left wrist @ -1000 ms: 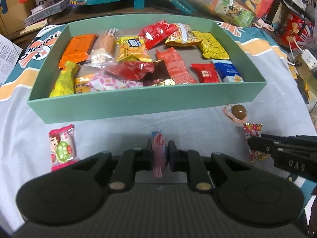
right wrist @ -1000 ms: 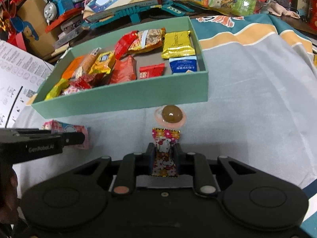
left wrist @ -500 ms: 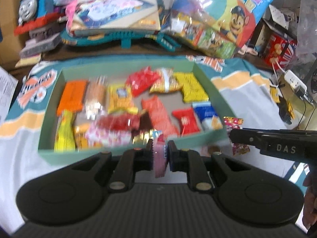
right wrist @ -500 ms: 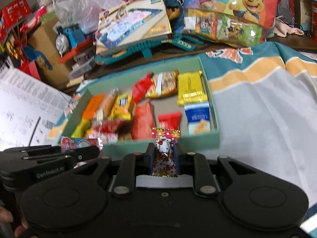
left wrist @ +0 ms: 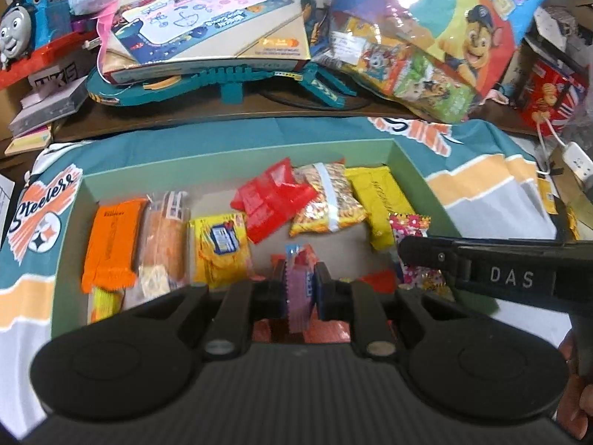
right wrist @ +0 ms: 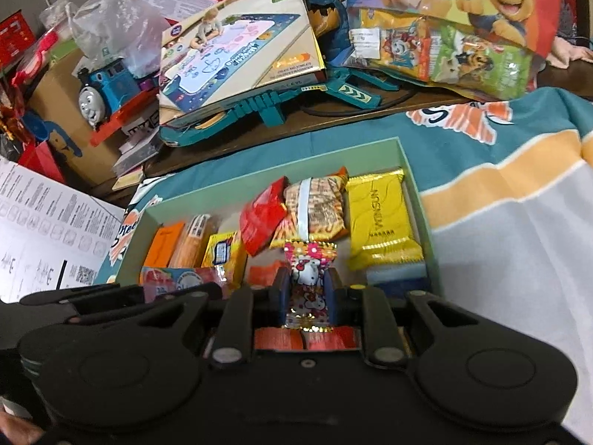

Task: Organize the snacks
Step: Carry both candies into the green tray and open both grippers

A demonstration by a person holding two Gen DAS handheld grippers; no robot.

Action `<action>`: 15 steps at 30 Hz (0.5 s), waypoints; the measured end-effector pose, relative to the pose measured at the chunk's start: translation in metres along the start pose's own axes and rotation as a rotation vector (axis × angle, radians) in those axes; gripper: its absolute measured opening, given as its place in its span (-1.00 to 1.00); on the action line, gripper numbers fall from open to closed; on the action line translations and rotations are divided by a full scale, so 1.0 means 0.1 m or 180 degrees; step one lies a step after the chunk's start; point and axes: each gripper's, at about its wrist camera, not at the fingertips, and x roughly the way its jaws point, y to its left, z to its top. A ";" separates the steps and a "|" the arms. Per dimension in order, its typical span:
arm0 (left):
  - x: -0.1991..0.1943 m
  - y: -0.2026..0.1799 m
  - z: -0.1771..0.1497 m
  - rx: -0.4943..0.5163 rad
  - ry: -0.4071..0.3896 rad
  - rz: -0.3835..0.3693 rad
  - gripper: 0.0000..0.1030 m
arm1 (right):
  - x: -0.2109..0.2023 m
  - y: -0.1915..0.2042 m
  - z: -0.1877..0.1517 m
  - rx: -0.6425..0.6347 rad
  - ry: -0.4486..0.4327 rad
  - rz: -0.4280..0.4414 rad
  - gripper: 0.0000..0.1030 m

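A green box [left wrist: 237, 152] on a striped cloth holds several snack packets, among them an orange one [left wrist: 109, 237], a red one [left wrist: 272, 198] and a yellow bar [left wrist: 378, 200]. My left gripper [left wrist: 299, 282] hangs over the box's near half, shut on a small pink-purple packet [left wrist: 296, 259]. My right gripper [right wrist: 308, 285] is beside it over the box's right side, shut on a Hello Kitty candy packet [right wrist: 309, 259]. In the left wrist view the right gripper's finger [left wrist: 481, 270] reaches in from the right with that packet [left wrist: 411, 226]. The box's near wall is hidden under both grippers.
Behind the box lie a blue toy train [left wrist: 29, 33], a boxed drawing mat [left wrist: 207, 26] on teal plastic track, and a cartoon-dog bag [left wrist: 463, 26]. A printed sheet [right wrist: 40, 230] is at the left, a white power strip [left wrist: 578, 159] at the right edge.
Both grippers have risen and moved forward from the cloth in front of the box to over its inside, each still holding its packet. The loose sweets on the cloth have dropped out of view.
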 end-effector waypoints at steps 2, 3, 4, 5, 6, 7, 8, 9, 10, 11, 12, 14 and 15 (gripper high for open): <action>0.10 0.02 0.06 0.0013 0.0017 0.0024 -0.74 | 0.13 -0.01 0.06 0.0032 0.0033 0.0009 -0.62; 0.13 0.03 0.09 0.0018 0.0025 0.0031 -0.74 | 0.20 -0.02 0.09 0.0055 0.0055 0.0016 -0.62; 0.17 0.04 0.11 0.0022 0.0029 0.0040 -0.74 | 0.24 -0.02 0.10 0.0071 0.0065 0.0021 -0.62; 0.21 0.05 0.14 0.0026 0.0033 0.0047 -0.73 | 0.29 -0.03 0.13 0.0083 0.0080 0.0028 -0.62; 0.24 0.06 0.15 0.0026 0.0037 0.0054 -0.73 | 0.33 -0.03 0.15 0.0087 0.0091 0.0035 -0.62; 0.27 0.07 0.17 0.0024 0.0044 0.0061 -0.73 | 0.37 -0.02 0.17 0.0094 0.0098 0.0042 -0.61; 0.29 0.08 0.19 0.0023 0.0052 0.0065 -0.71 | 0.40 -0.02 0.19 0.0103 0.0106 0.0050 -0.57; 0.32 0.09 0.20 0.0012 0.0061 0.0087 -0.57 | 0.42 -0.01 0.20 0.0106 0.0106 0.0056 -0.52; 0.34 0.10 0.20 0.0002 0.0071 0.0110 -0.25 | 0.45 -0.01 0.22 0.0113 0.0101 0.0056 -0.42; 0.36 0.12 0.20 -0.0022 0.0072 0.0179 -0.10 | 0.45 -0.02 0.24 0.0135 0.0093 0.0061 -0.24; 0.36 0.13 0.19 -0.0024 0.0061 0.0211 0.33 | 0.45 -0.03 0.25 0.0166 0.0070 0.0021 0.15; 0.34 0.15 0.15 -0.0020 0.0015 0.0297 0.75 | 0.42 -0.06 0.26 0.0223 0.0008 0.0019 0.82; 0.32 0.15 0.13 -0.0006 -0.0010 0.0353 0.86 | 0.38 -0.07 0.25 0.0247 -0.0053 -0.0010 0.92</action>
